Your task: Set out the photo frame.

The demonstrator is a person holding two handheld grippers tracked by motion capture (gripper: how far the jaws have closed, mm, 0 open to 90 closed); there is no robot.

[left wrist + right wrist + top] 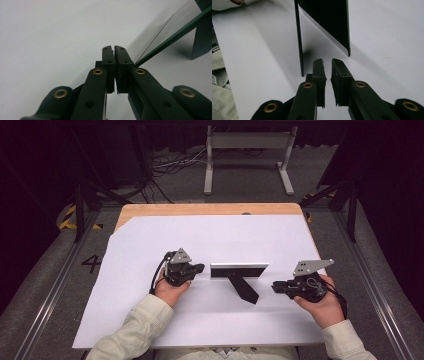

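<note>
The photo frame (pixel 239 270) is standing upright on its black back strut (pixel 243 289) at the middle of the white-covered desk (pixel 150 320), between both grippers. It looks light, stiff, glass-fronted and easy to tip, so its end edges seem the best hold.

The left gripper (pixel 199 268) is sitting closed and empty just beside the frame's left end. The right gripper (pixel 276 286) is nearly closed and empty.

The left gripper view is showing the glass edge (pixel 172 35). The right gripper view is showing the strut (pixel 329 25) edge-on.

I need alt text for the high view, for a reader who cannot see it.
A black picture frame stands on a white sheet on a table, its stand leg toward the person. The left gripper, jaws shut, is near its left end; the right gripper points at the leg from the right.
</note>
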